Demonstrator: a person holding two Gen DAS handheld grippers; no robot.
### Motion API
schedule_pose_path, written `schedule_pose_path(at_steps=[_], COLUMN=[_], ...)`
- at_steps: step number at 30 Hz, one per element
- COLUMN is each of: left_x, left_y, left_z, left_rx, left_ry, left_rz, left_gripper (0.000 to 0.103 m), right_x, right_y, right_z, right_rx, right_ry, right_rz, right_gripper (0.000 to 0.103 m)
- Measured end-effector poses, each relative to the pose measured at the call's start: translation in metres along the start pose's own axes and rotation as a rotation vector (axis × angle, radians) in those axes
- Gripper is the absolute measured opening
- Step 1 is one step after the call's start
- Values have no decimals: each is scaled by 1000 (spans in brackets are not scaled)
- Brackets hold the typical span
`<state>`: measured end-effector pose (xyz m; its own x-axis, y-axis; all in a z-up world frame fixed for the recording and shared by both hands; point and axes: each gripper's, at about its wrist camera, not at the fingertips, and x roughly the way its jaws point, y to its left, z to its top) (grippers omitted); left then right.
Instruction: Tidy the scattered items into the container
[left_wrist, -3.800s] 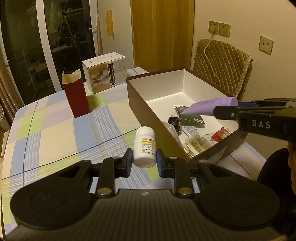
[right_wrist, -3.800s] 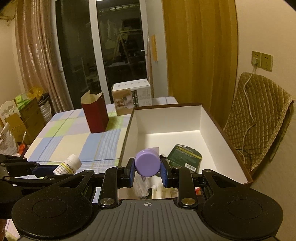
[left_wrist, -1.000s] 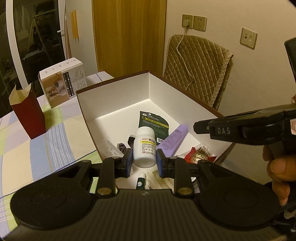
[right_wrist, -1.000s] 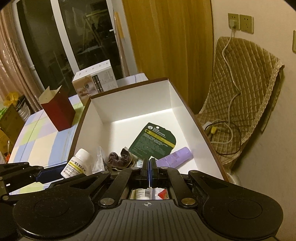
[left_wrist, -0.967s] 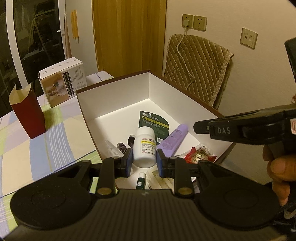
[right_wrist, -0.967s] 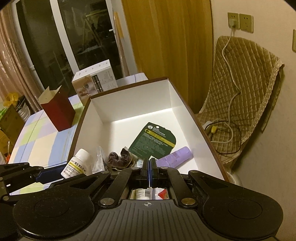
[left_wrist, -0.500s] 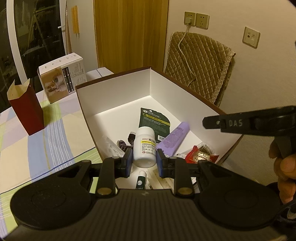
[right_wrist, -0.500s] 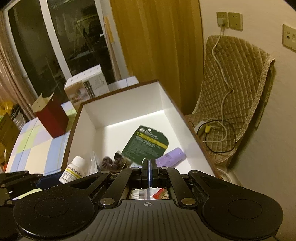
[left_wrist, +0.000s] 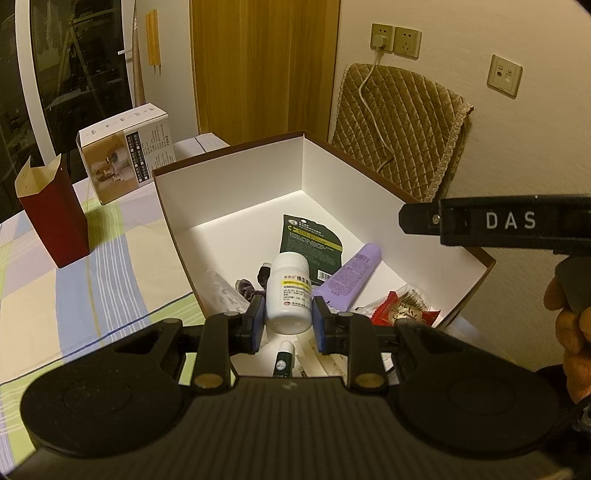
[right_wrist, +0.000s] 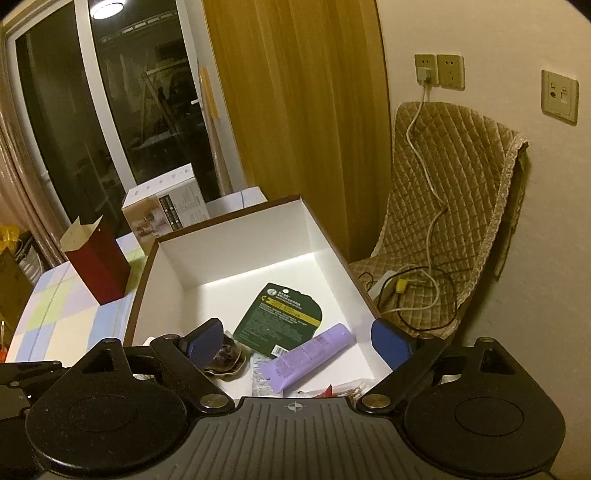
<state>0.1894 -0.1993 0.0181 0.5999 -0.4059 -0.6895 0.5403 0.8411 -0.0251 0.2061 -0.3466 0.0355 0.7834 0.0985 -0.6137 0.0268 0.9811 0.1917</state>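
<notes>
My left gripper (left_wrist: 288, 322) is shut on a white pill bottle (left_wrist: 289, 292) and holds it above the near end of the brown box with white inside (left_wrist: 236, 173). In the box lie a purple tube (left_wrist: 351, 275), a dark green sachet (left_wrist: 308, 242), a dark scrunchie (left_wrist: 248, 285), a red snack packet (left_wrist: 404, 312) and a small green tube (left_wrist: 283, 360). My right gripper (right_wrist: 297, 343) is open and empty above the box (right_wrist: 236, 240); the purple tube (right_wrist: 308, 356) and green sachet (right_wrist: 282, 314) lie below it. It also shows in the left wrist view (left_wrist: 495, 223).
A dark red paper carton (left_wrist: 51, 218) and a white product box (left_wrist: 125, 151) stand on the checked tablecloth (left_wrist: 74, 295) left of the box. A chair with a quilted cover (right_wrist: 454, 206) and a white cable stands to the right by the wall.
My right gripper has opened from shut and tilted up a little. My left gripper still holds the pill bottle over the box, barely moved. Earlier the right gripper dropped the purple tube into the box.
</notes>
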Motion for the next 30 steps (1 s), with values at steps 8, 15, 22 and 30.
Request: schedule_pose_path(at_steps=[8, 15, 22, 30], left_x=[2, 3, 6, 10], left_y=[-3, -4, -5, -4], left_z=[2, 3, 5, 5], left_rx=[1, 2, -1, -3], left_ry=[-1, 0, 7, 11], left_rz=[-2, -2, -4, -5], left_gripper=[22, 22, 22, 22], right_x=[-1, 0, 0, 2], right_y=[-2, -6, -7, -9], right_z=[-3, -3, -3, -3], right_rx=[12, 29, 34, 45], right_ry=[-6, 6, 6, 15], right_rz=[-6, -13, -17, -21], right_gripper=[93, 93, 93, 93])
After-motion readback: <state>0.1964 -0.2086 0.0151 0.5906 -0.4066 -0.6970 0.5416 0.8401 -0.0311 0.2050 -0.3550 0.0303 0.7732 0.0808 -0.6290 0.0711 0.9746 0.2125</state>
